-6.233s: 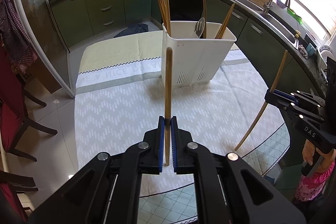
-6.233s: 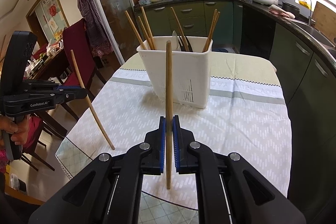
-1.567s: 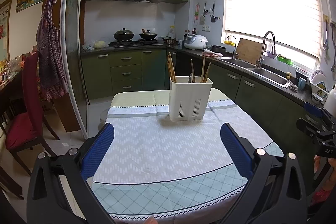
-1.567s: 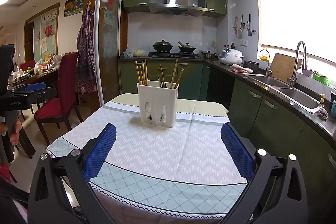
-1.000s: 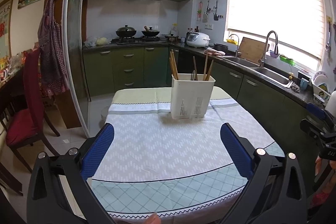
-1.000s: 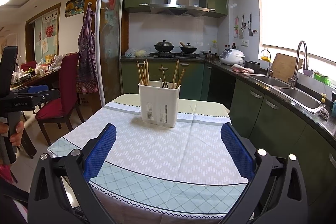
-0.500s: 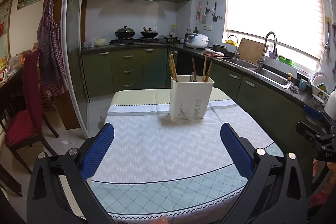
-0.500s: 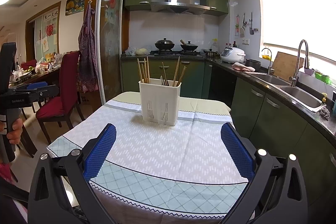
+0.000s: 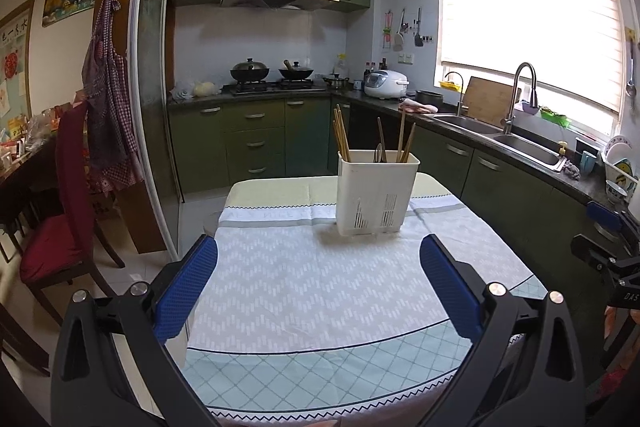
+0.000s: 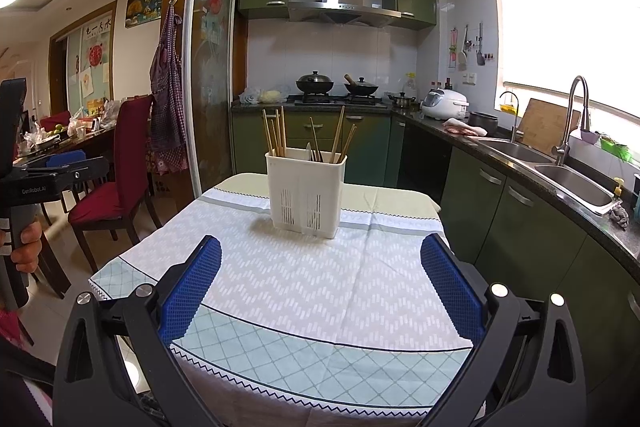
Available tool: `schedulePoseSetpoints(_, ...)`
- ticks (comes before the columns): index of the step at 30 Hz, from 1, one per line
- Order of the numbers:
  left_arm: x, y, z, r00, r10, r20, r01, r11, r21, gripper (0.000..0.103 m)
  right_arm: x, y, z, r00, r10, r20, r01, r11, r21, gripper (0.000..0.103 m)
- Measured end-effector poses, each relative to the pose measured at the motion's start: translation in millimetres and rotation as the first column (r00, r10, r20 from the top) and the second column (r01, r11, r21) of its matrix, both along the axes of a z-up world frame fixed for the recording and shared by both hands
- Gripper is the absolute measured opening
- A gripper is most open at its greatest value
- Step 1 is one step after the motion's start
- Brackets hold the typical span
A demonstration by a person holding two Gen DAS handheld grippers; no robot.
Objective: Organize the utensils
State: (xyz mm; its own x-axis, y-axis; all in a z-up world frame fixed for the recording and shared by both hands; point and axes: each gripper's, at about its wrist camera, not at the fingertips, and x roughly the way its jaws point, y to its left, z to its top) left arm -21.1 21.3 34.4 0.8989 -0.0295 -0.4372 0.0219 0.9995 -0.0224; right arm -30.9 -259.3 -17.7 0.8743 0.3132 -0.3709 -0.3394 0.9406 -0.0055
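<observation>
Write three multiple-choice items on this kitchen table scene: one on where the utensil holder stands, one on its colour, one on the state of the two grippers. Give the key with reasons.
1. Where does the utensil holder stand?
A. on the tablecloth
B. in the sink
C. on a chair

2. What colour is the holder?
A. green
B. white
C. red

3. How are the left gripper and right gripper?
A. both shut on chopsticks
B. one open, one shut
C. both open and empty

Key: 1 A, it sits upright on the patterned cloth, towards the far end of the table. 2 B, its slotted plastic walls are white. 3 C, each pair of blue pads stands wide apart with nothing between, and the chopsticks stand in the holder.
</observation>
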Motion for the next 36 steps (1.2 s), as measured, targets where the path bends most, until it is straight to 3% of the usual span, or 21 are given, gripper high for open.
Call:
schedulePoseSetpoints(24, 2, -2, -6, 1.000, -0.025, -0.016, 0.025, 1.000, 0.005, 0.096, 2, 0, -3, 1.000, 0.003, -0.003, -0.003, 1.000, -0.002, 0.098)
schedulePoseSetpoints(32, 10, 6, -11, 0.998, -0.032, -0.056, 0.029, 0.998, -0.046, 0.096, 9, -3, -11, 1.000, 0.001, -0.019, -0.001, 1.000, 0.010, 0.098)
schedulePoseSetpoints(36, 13, 5, -16, 0.998, -0.006, -0.063, 0.005, 1.000, -0.006, 0.096, 14, -3, -16, 1.000, -0.003, -0.030, 0.004, 1.000, 0.012, 0.098)
